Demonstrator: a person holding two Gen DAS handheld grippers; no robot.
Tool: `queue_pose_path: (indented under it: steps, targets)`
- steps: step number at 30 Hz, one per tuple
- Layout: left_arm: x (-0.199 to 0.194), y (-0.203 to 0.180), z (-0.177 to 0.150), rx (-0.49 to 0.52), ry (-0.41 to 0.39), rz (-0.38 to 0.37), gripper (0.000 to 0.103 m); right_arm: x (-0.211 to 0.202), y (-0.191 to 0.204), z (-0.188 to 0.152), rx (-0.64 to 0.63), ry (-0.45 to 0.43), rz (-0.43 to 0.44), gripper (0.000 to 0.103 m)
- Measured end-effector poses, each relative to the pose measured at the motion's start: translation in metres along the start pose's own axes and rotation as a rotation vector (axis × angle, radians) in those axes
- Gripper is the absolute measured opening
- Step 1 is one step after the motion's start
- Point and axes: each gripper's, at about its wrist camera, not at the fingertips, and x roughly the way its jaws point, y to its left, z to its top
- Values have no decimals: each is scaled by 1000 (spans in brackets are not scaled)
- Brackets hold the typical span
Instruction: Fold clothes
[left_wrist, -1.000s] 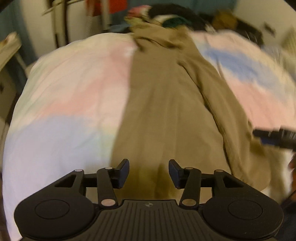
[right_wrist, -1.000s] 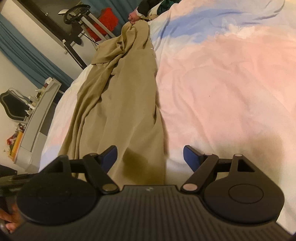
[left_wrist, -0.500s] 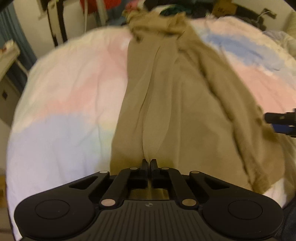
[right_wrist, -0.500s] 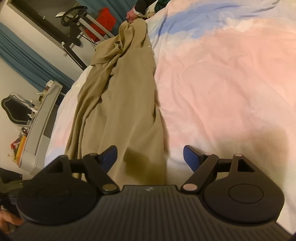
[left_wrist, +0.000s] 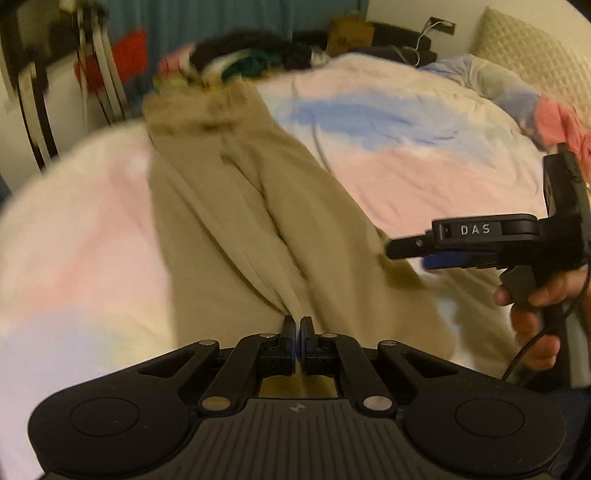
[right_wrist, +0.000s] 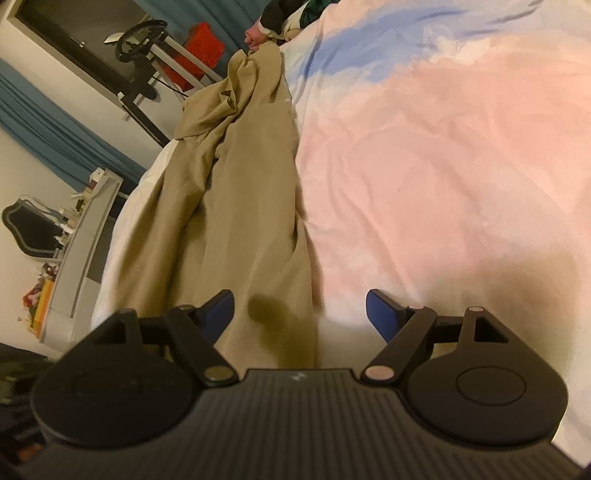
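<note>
A long khaki garment (left_wrist: 258, 206) lies lengthwise on a bed with a pink, blue and white cover (left_wrist: 424, 166). My left gripper (left_wrist: 298, 326) pinches its near edge, and folds of cloth run into the closed pads. The jaws are easing open a little with the cloth still between them. In the right wrist view the khaki garment (right_wrist: 251, 206) runs away to the upper left. My right gripper (right_wrist: 297, 302) stands open just above its near right edge, gripping nothing. The left wrist view shows the right gripper (left_wrist: 406, 251) from the side, held by a hand (left_wrist: 535, 295).
A heap of mixed clothes (left_wrist: 251, 62) lies at the far end of the bed. A quilted pillow (left_wrist: 535, 55) is at the far right. A shelf unit (right_wrist: 85, 236) and a steering-wheel stand (right_wrist: 140, 40) are off the bed's left side.
My left gripper closed on the garment's near edge and then moved sideways with it, drawing the cloth into folds. The right gripper stayed open and nearly still.
</note>
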Motion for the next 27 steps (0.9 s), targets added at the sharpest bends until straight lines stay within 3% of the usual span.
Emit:
queue_pose_path:
  steps: [1,4,6,9,11,13,17,22,25,27]
  targets:
    - [11,7,-1,-56,27,-35,9,-1,-1,-1,7,18,22,81]
    - [32,37,-3,-243,66,-103,30,-5,-8,-3,53,66,112,80]
    - [30,59,-7,-351,28,-120,51,-10,-12,-4,76,75,139,81]
    - [20,96,-17,-524,-53,-128,67,-15,-20,-6,111,71,144,75]
    - [20,115,-25,-612,-81,-94,76,-16,-23,-8,131,77,139,73]
    - [21,131,-33,-694,-101,-54,76,-15,-25,-9,135,81,130,66]
    - [34,152,-50,-839,-87,-55,75,-3,-27,-13,153,139,155,58]
    - [41,163,-62,-890,-53,-80,74,1,-35,-21,255,172,272,58]
    - [42,158,-62,-860,-63,-138,61,-1,-33,-27,275,190,330,58]
    - [39,153,-61,-837,-79,-176,47,-3,-28,-30,253,196,321,58]
